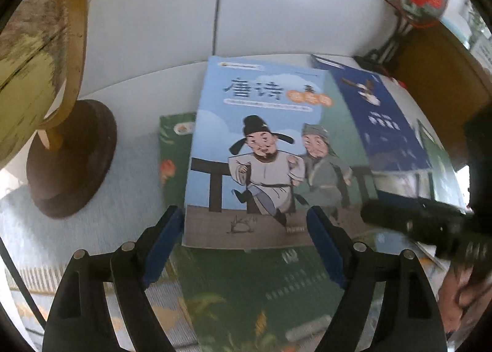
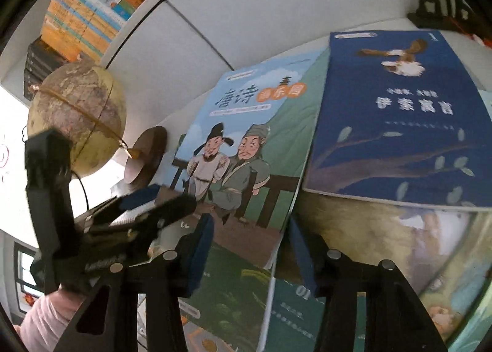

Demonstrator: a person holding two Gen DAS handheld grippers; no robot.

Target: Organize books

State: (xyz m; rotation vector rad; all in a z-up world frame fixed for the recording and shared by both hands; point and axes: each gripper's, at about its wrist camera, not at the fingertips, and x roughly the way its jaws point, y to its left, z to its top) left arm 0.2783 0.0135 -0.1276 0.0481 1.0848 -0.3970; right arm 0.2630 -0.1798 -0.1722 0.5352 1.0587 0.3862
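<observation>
Light-blue poetry book [image 1: 255, 149] lies on top of the spread of books, dark-blue book [image 2: 399, 118] just right of it, green book [image 1: 246, 299] beneath. Left gripper [image 1: 246, 226] wide, straddling the light-blue book's near edge; contact unclear. Right gripper [image 2: 250, 238] half-open, nothing visibly pinched. Globe [image 2: 77, 118] far left.

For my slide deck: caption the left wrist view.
Open left gripper straddles the light blue book atop scattered books, a globe standing to the left.
</observation>
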